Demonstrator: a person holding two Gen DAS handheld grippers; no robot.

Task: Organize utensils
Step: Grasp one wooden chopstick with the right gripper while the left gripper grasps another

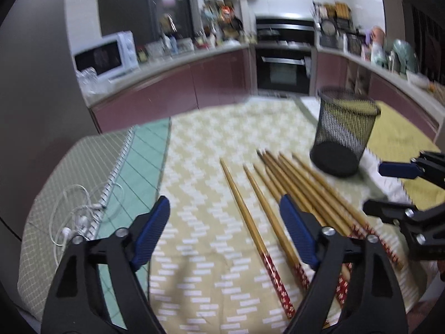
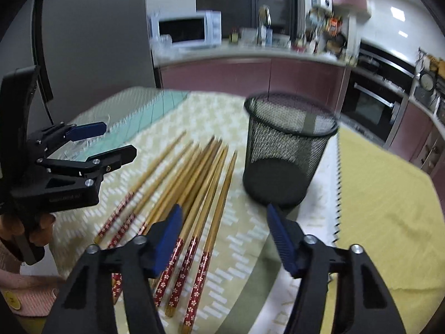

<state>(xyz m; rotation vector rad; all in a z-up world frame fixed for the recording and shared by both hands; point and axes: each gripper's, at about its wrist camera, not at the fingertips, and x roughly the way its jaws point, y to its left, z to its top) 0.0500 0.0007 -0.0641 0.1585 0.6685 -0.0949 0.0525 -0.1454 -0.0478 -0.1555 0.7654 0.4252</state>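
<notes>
On the far left of the cloth-covered counter [image 1: 194,128] a white earphone cable [image 1: 75,217] lies coiled on a grey-green mat, beside a teal gridded mat [image 1: 144,150]. The left gripper [image 1: 225,222] hangs over the cream patterned cloth with its blue-padded fingers [image 1: 153,233] spread apart and nothing between them; the chopsticks lie below and to their right. The chopsticks [image 1: 278,200] lie flat in a loose row in the middle of the counter, their pointed wooden tips toward the far side and their red flowered handles toward the near edge. The right gripper [image 2: 225,236] hovers above the right-hand sticks, its fingers [image 2: 167,239] parted and gripping nothing. Just right of the sticks' tips, and beyond them, a black mesh cup [image 2: 289,150] stands upright with nothing visible inside it, on a white strip at the edge of a yellow cloth [image 2: 389,208].
</notes>
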